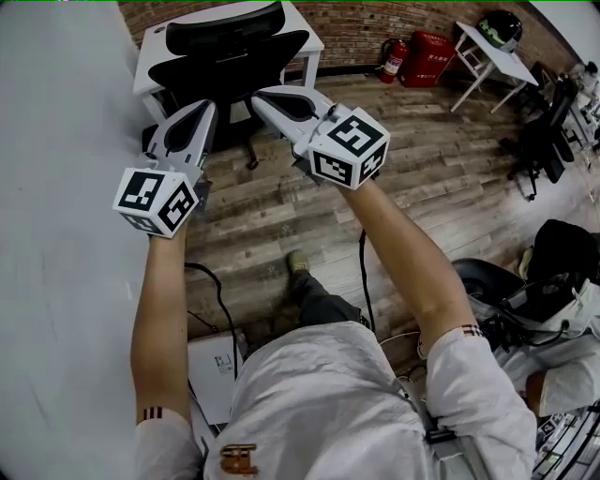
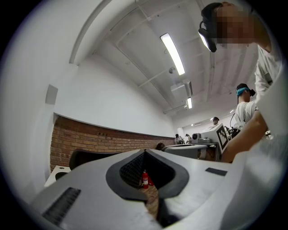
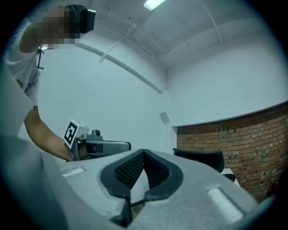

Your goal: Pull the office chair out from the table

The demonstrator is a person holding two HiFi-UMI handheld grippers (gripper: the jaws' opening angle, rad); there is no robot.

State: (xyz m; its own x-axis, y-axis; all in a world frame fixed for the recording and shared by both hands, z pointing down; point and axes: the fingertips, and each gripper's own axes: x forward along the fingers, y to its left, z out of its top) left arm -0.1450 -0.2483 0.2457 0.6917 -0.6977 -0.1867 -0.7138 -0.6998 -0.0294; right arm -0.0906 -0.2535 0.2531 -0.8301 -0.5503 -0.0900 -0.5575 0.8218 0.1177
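The black mesh-backed office chair (image 1: 230, 56) stood pushed in against the white rectangular desk (image 1: 148, 70) at the far side of the wooden plank floor (image 1: 422, 159). Its back was turned toward the person, and its headrest showed against the desk top in front of the red brick wall (image 1: 356, 23). The person in the white shirt (image 1: 328, 403) held both bare forearms stretched forward toward the chair. The left claw (image 1: 208, 106) pointed at the lower left part of the backrest, and the right claw (image 1: 257, 96) pointed at its middle. The two lay side by side but apart. From the head view it could not be told whether either tip touched the mesh. In the left gripper view the grey jaws were closed tip to tip with nothing between them. The chair's dark headrest showed beyond them, and the brick wall behind it. In the right gripper view the jaws were likewise closed and empty, with the headrest beyond to the right and the left claw alongside to the left. A red fire extinguisher (image 1: 394, 58) and a red box (image 1: 429, 56) stood at the foot of the brick wall to the right of the chair. A second white desk (image 1: 497, 61) stood farther right. A black cable (image 1: 220, 309) trailed over the floor near the person's feet.
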